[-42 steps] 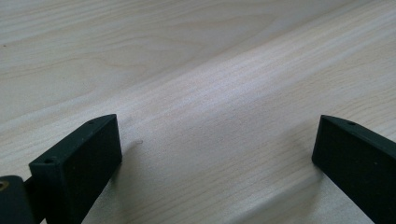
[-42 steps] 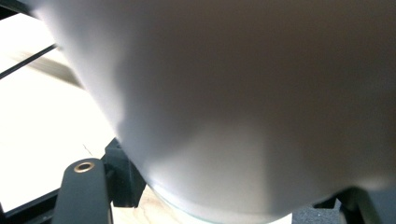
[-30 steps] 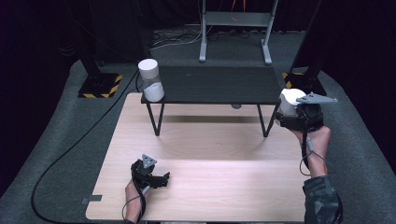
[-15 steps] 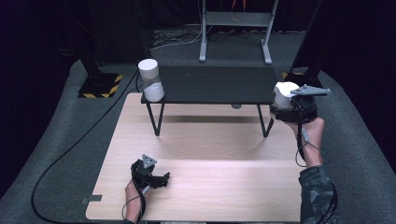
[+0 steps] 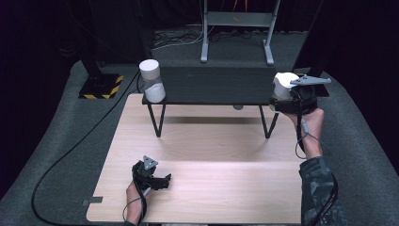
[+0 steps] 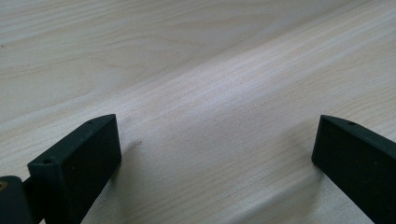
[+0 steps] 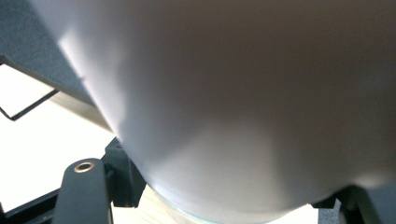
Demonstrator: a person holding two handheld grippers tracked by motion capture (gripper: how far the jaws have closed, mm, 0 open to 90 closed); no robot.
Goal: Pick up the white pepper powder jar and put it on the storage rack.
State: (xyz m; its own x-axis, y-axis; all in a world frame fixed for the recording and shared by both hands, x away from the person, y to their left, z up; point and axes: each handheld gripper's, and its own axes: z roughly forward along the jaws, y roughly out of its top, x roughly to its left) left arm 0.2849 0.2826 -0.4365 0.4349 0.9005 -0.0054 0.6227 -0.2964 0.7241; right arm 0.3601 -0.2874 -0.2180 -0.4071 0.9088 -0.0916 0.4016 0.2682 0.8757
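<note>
My right claw [image 5: 288, 96] is closed around a white cup [image 5: 283, 85], jaws on either side of its lower body; in the right gripper view the cup wall [image 7: 243, 93] sits hard up against the lens. The cup stands upright in the grip, long axis vertical, at the right end of the black shelf [image 5: 211, 84], just above or on its edge; I cannot tell whether it touches. A second white cup [image 5: 151, 81], upright and looking like a stack of two, stands at the shelf's far left end, well apart from the right claw and across the shelf from it. My left claw [image 5: 151, 176] rests low on the wooden table [image 5: 211, 188], jaws spread wide and holding nothing, only bare grain [image 6: 210, 116] between them. Count: two cup positions, one shelf, two claws. Judgement: the right hand owns the next move, probably setting the cup down on the shelf directly beneath or just left of the claw.
</note>
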